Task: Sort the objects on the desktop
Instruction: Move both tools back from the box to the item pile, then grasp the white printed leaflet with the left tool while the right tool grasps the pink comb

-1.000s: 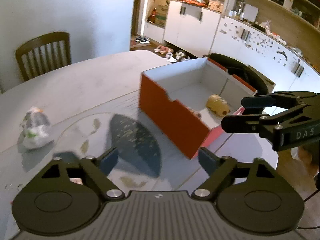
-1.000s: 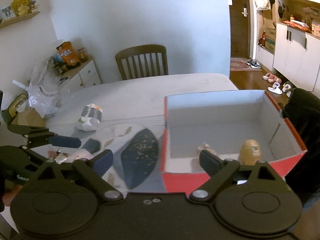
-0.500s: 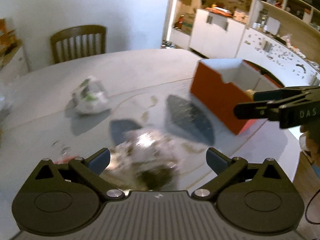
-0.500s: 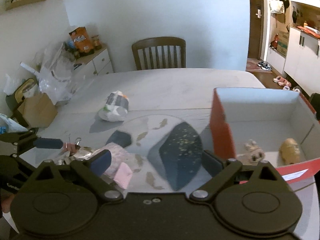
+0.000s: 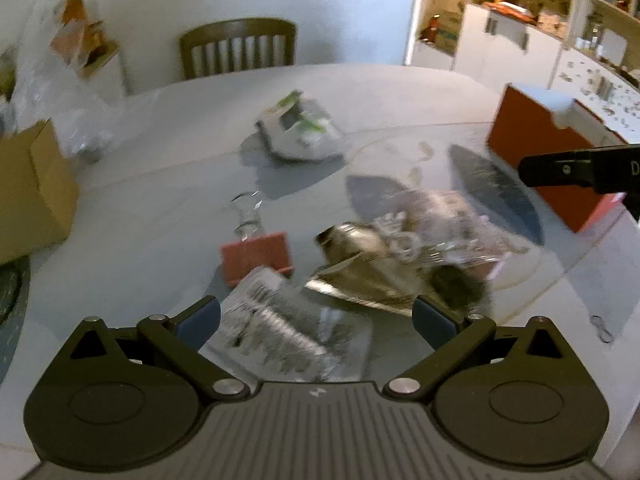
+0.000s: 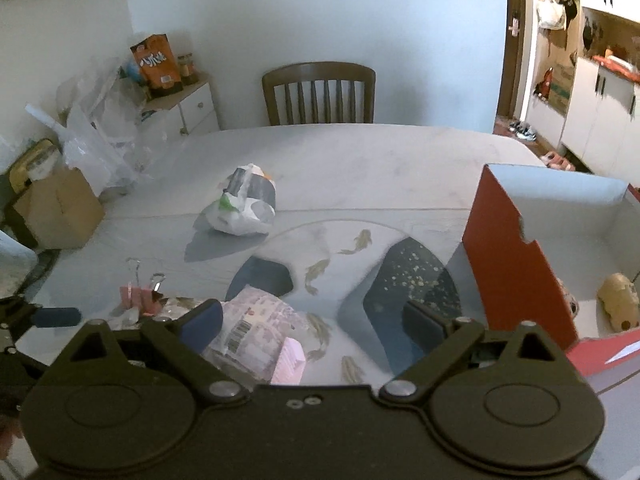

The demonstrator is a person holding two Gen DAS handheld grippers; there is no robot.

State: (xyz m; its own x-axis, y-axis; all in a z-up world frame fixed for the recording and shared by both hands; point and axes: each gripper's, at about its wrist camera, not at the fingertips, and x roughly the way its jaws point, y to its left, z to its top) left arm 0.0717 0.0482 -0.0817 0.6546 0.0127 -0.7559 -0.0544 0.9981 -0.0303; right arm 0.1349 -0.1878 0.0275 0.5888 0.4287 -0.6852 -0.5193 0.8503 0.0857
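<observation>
Left claw [image 5: 316, 316] wide, above wrappers [image 5: 400, 248]

The left wrist view is taken from just behind the left hand-held gripper [image 5: 316, 316], angled down at the surface [image 5: 400, 92] from close above its near edge, and is blurred. The right wrist view is taken from behind the right hand-held gripper [image 6: 312, 320], likewise tilted down, from slightly higher. Both views are faced toward the chair [image 5: 238, 48] at the far edge. Shared by both are the white bag [image 5: 298, 128], the red box [image 5: 532, 148] at the right edge and the clutter near the front.
</observation>
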